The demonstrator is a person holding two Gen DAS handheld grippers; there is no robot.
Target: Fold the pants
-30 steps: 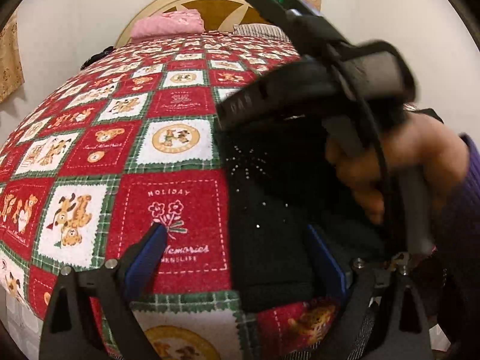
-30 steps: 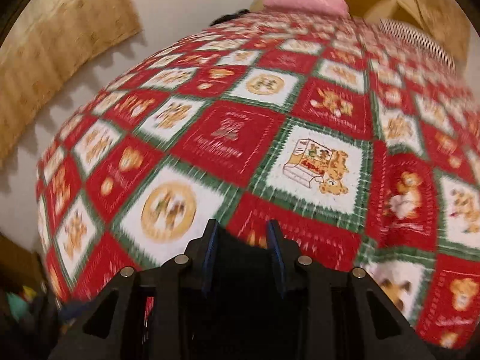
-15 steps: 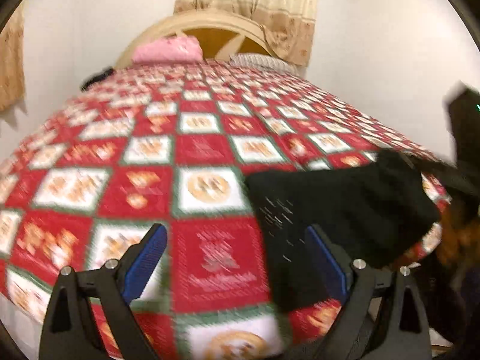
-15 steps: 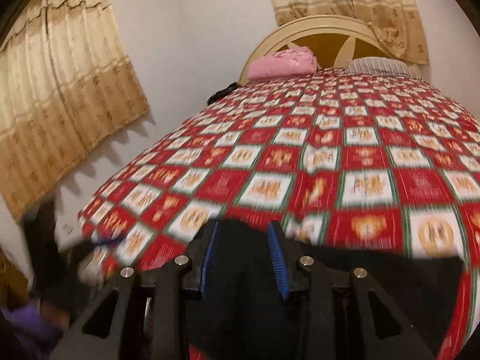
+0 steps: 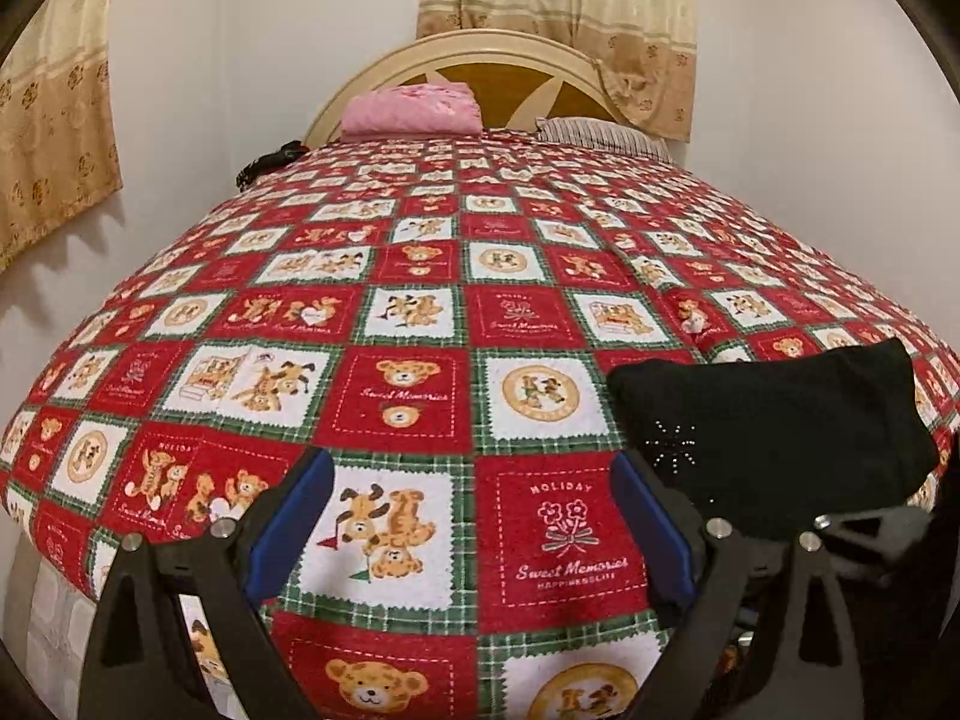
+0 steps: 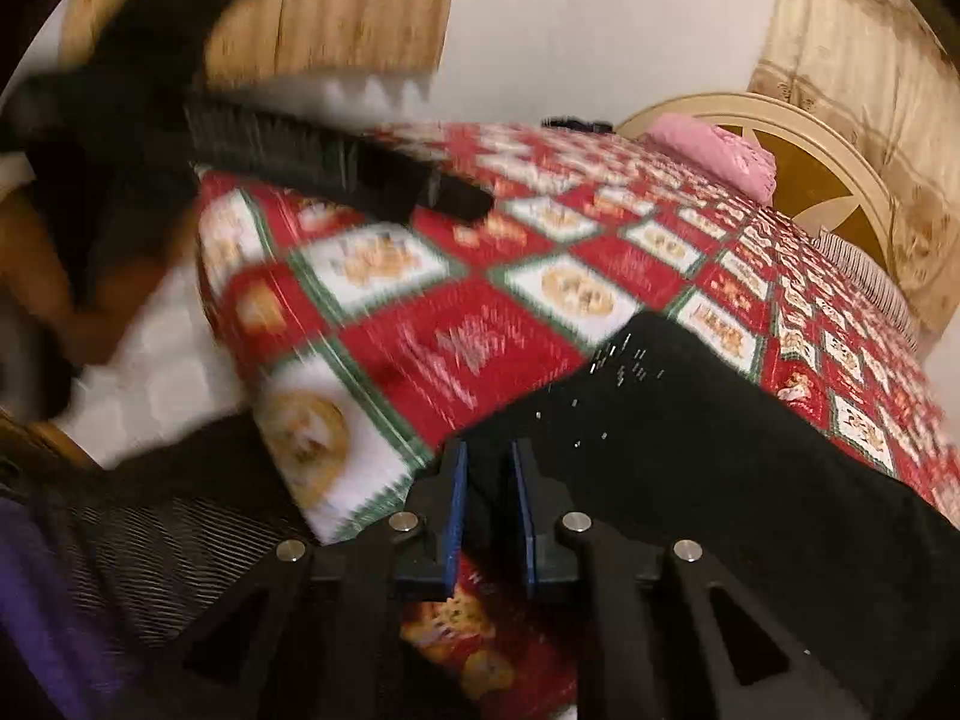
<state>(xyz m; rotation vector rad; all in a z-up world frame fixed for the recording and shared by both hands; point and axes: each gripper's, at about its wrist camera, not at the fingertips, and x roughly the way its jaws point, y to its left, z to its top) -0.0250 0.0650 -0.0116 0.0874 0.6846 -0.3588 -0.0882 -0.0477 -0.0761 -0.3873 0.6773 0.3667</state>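
The black pants [image 5: 774,420], with small sparkly studs, lie folded in a compact bundle on the near right part of the red patchwork bedspread [image 5: 420,312]. My left gripper [image 5: 474,522] is open and empty, hovering over the bedspread just left of the bundle. In the right wrist view my right gripper [image 6: 489,501] has its jaws nearly shut on the near edge of the black pants [image 6: 720,450]. The left gripper's body [image 6: 336,168] shows blurred at upper left in that view.
A pink folded blanket [image 5: 411,111] and a striped pillow [image 5: 600,135] lie by the rounded headboard [image 5: 510,69]. Beige curtains [image 5: 42,138] hang on the left wall. The bed's near edge [image 6: 180,372] drops off at left in the right wrist view.
My left gripper has pulled back and left, away from the pants. My right gripper has swung round the bundle, still closed on the fabric; its view is blurred.
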